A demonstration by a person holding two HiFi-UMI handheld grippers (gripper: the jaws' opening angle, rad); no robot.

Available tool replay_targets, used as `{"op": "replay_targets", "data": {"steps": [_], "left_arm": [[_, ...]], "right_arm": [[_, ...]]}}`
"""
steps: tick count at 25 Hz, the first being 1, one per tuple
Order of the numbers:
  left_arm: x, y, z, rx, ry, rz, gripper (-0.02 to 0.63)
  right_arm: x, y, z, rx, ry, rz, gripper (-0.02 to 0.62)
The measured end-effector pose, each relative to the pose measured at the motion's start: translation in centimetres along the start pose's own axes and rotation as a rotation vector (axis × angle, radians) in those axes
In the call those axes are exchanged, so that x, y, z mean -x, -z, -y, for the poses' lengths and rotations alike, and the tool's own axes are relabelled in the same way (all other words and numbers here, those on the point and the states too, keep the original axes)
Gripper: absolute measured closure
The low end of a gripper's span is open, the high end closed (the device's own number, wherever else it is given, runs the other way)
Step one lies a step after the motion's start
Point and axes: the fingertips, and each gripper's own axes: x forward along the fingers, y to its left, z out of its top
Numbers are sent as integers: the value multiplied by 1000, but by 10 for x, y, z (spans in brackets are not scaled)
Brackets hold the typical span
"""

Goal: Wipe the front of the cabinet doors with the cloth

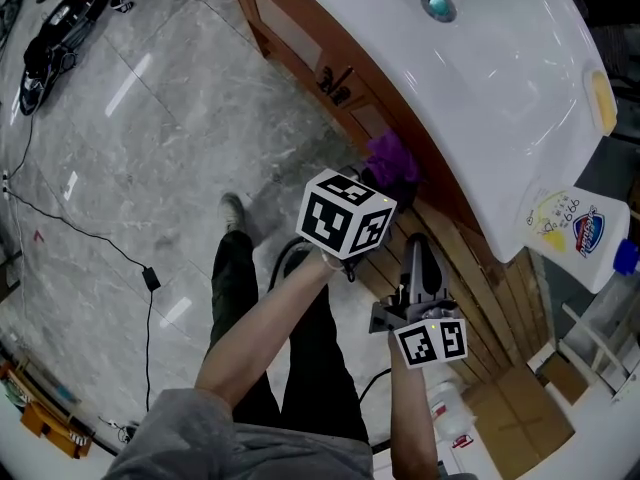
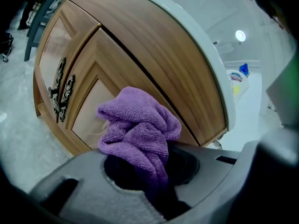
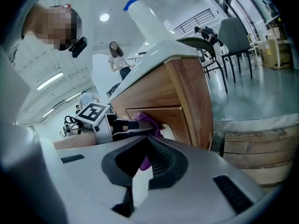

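A crumpled purple cloth (image 2: 138, 129) is clamped in my left gripper (image 2: 152, 169), whose jaws are shut on its lower folds. In the head view the cloth (image 1: 392, 158) is up against the wooden cabinet front, just right of the two doors' dark ornate handles (image 1: 335, 83). The left gripper view shows the handles (image 2: 60, 90) at left and the right door panel (image 2: 91, 115) directly behind the cloth. My right gripper (image 1: 422, 268) hangs lower right of the left one, away from the cabinet. Its jaws (image 3: 146, 138) are shut with nothing between them.
A white basin top (image 1: 480, 78) overhangs the cabinet, with a bleach bottle (image 1: 575, 236) beside it. Wooden slats (image 1: 500, 308) lie at the cabinet's right end. A black cable (image 1: 90, 228) runs over the grey floor. A person (image 3: 117, 57) stands far off.
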Motion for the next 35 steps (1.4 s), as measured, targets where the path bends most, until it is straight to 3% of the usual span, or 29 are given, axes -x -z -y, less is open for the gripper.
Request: {"op": "replay_targets", "data": {"steps": [35], "left_arm": [[-36, 39, -66, 70, -24, -88, 532]], "right_arm": [[-21, 44, 17, -37, 16, -27, 583]]}}
